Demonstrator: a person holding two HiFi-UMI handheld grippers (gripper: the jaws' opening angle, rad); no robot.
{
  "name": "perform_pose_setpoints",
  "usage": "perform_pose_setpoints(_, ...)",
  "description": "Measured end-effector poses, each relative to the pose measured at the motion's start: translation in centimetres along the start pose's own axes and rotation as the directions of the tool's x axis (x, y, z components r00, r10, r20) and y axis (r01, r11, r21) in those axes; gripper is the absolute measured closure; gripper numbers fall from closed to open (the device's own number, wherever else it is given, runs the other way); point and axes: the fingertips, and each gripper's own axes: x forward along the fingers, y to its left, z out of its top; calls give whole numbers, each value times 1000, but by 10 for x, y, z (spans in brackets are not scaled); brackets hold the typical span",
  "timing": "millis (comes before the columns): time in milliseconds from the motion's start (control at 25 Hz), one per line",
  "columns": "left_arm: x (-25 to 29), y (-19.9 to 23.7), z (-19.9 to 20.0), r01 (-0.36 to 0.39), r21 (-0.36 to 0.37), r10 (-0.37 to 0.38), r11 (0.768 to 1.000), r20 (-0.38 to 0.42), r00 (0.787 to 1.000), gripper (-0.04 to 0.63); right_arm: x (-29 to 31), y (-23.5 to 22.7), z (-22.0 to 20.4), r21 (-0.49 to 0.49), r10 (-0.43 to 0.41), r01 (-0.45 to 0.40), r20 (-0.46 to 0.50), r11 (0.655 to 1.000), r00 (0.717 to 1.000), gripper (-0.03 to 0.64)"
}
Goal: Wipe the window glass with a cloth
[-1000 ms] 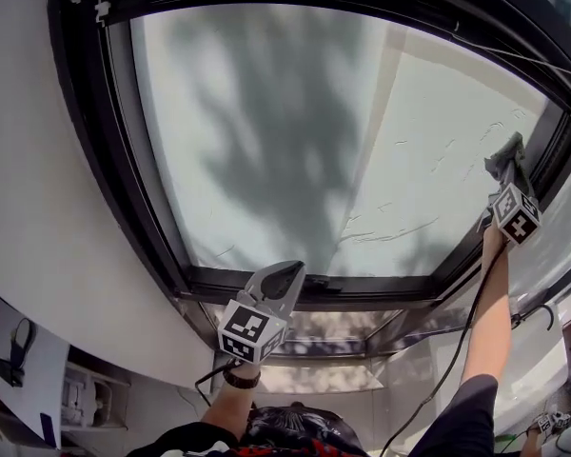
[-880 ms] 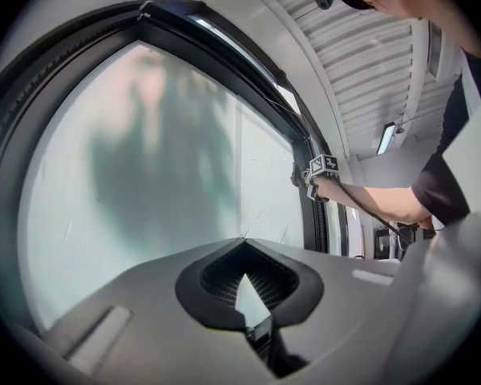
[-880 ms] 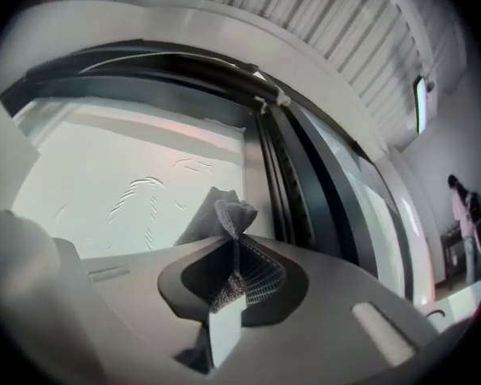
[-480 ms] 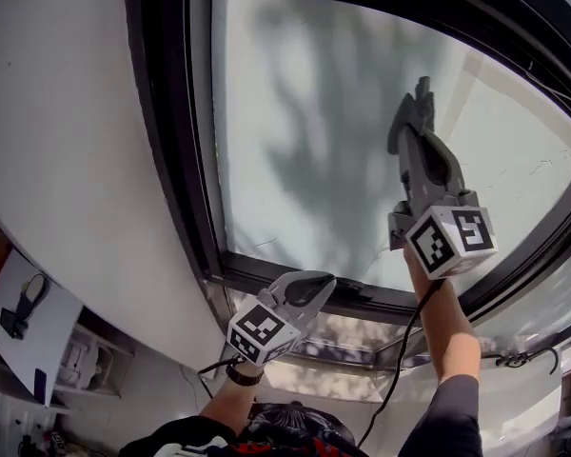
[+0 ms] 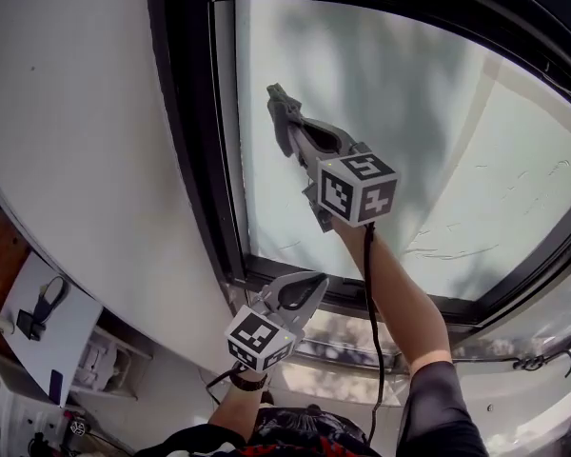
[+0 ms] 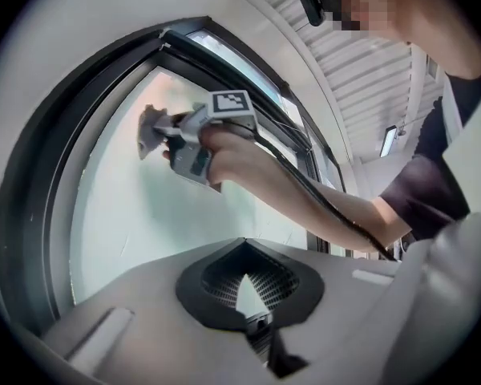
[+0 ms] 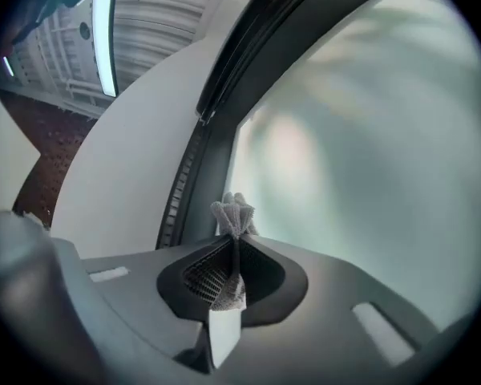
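Right gripper (image 7: pixel 231 243): jaws clamped on the cloth (image 7: pixel 233 212). A bunched grey tuft is pinched between the pads and sticks out just past the tips. The cloth appears to be pressed against the window glass (image 5: pixel 409 122), just beside the left upright of the window frame (image 5: pixel 186 141), in the upper half of the pane.

Left gripper (image 6: pixel 248 293): jaws brought together, nothing held between them. It is parked low near the frame's bottom-left corner, off the glass and well apart from the cloth.

Faint streak marks can be made out on the glass toward the frame's lower-right side.

Step judged: wiping pass under way, with the cloth at the frame-side end of a stroke.

Next move, as judged:
- The stroke is to be turned away from the left upright, or dropped lower along it, so that fresh glass is covered.
- Contact pressure is to be kept and the clamp held tight.
- Only a small tuft is exposed, so the tips should be angled so that cloth, not hard jaw, is dragged over the pane.
- The frame's seal is best avoided.
- No input is needed from the left gripper.
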Motion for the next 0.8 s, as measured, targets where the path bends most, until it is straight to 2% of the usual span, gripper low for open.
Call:
perform_pose_setpoints(120,3,4,-3,3,-17,-3,1000,-3,1000,603,-67,-53,8,-40,-142,144,68,989,988,591)
perform_pose_setpoints(240,20,-5,-4,47,-28,-48,998,-2,999,603,-154,-111,19,-46,-285,291,109,956,952,591)
perform_pose_setpoints(320,35,-21,-3,104,-14,-104,995,2,995,603,-219,-147,23,-88,-396,405,100,910,913,591)
perform_pose_setpoints(400,45,-35,-3,148,9,-148,989,9,989,603,-283,-184,24,-137,-517,524,90,840,851,591)
perform_pose_setpoints(480,45,-43,-3,163,34,-163,986,17,986,603,-343,-224,23,-201,-638,644,102,738,763,591)
perform_pose_setpoints(520,46,-46,-2,168,46,-170,985,21,985,603,-374,-245,22,-231,-698,701,108,675,708,591)
perform_pose_setpoints(600,53,-54,0,188,57,-190,981,31,981,603,-445,-287,23,-247,-817,811,105,531,567,591)
perform_pose_setpoints(720,65,-61,5,192,60,-195,980,48,980,603,-540,-334,21,-229,-947,927,49,298,317,591)
perform_pose_setpoints(760,67,-61,6,183,65,-186,981,54,981,603,-556,-341,19,-218,-965,945,40,245,259,592)
perform_pose_setpoints(800,69,-62,7,172,69,-177,983,59,983,603,-562,-341,18,-213,-973,954,47,211,225,592)
